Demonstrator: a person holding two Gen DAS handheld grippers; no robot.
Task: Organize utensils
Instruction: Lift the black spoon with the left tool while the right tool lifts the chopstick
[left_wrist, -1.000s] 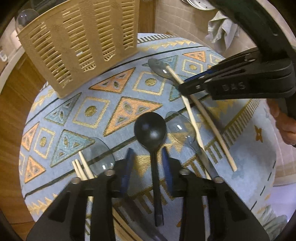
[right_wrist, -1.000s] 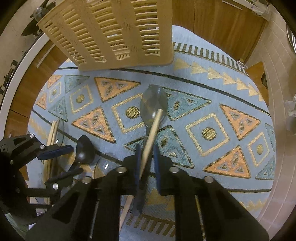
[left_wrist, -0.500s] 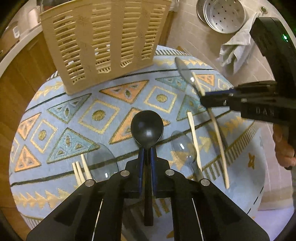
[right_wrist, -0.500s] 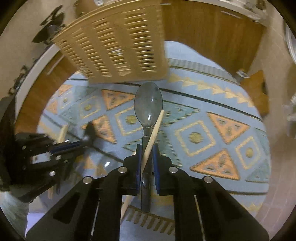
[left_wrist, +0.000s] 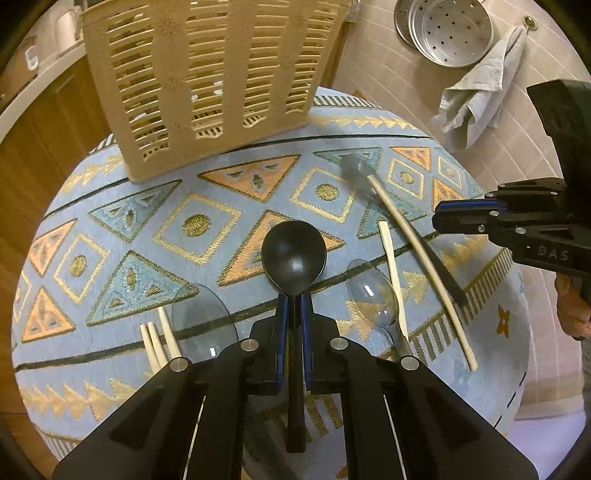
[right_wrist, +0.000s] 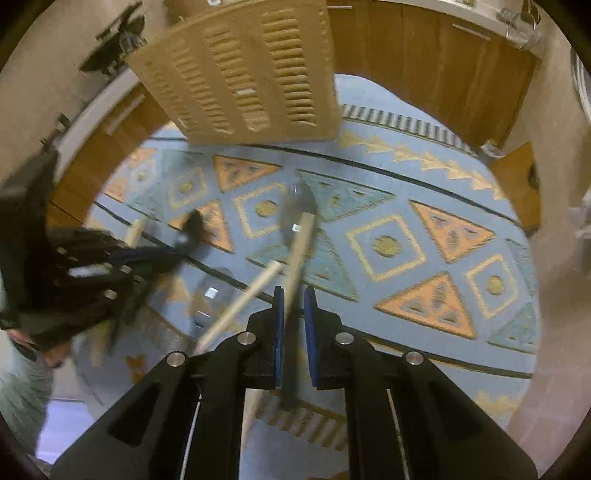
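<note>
My left gripper (left_wrist: 291, 310) is shut on the handle of a black spoon (left_wrist: 294, 254), bowl pointing toward a tall beige slotted basket (left_wrist: 207, 81). My right gripper (right_wrist: 294, 306) has its jaws narrow and the grey spoon (right_wrist: 301, 201) and a wooden chopstick (right_wrist: 299, 243) lie on the cloth below it, not gripped. In the left wrist view the right gripper (left_wrist: 461, 218) hangs beside the grey spoon (left_wrist: 354, 170) and long chopstick (left_wrist: 424, 266). A clear spoon (left_wrist: 373, 295), another clear spoon (left_wrist: 203, 317) and short chopsticks (left_wrist: 159, 339) lie on the blue patterned cloth (left_wrist: 110, 258).
A metal steamer tray (left_wrist: 454, 29) and a grey rag (left_wrist: 476, 96) sit on the tiled floor at the right. Wooden cabinets (right_wrist: 424, 74) stand behind the basket. A short wooden stick (left_wrist: 391, 273) lies across the clear spoon.
My left gripper has closed on the black spoon and lifted it. My right gripper had raised the grey spoon, which now lies on the cloth with the chopstick; the right view is blurred by motion.
</note>
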